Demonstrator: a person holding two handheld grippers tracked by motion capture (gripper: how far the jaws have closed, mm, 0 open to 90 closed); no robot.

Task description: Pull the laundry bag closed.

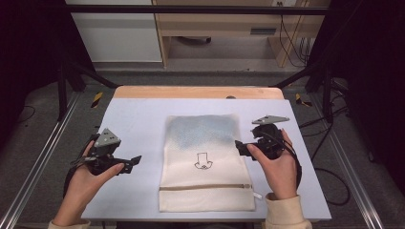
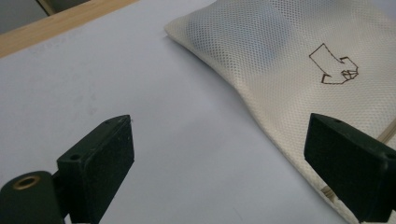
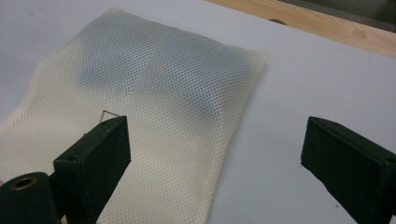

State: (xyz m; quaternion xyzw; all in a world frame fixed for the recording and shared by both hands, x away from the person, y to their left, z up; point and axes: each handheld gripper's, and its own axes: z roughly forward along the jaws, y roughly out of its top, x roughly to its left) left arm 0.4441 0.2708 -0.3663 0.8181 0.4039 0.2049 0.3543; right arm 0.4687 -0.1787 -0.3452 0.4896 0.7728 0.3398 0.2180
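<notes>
left gripper [image 1: 135, 161]: one, black, jaws wide apart, empty, left of the bag | bag [image 1: 204, 162]: one, cream mesh, rectangular, zipper along near edge, flat mid-table [image 1: 138, 119], bluish item inside far half, small brown outline drawing, no readable writing | right gripper [image 1: 240, 148]: one, black, jaws wide apart, empty, at bag's right edge

Cream mesh bag [image 1: 205, 162] with brown outline drawing [image 1: 203, 161], on pale lavender table [image 1: 138, 124]
</notes>
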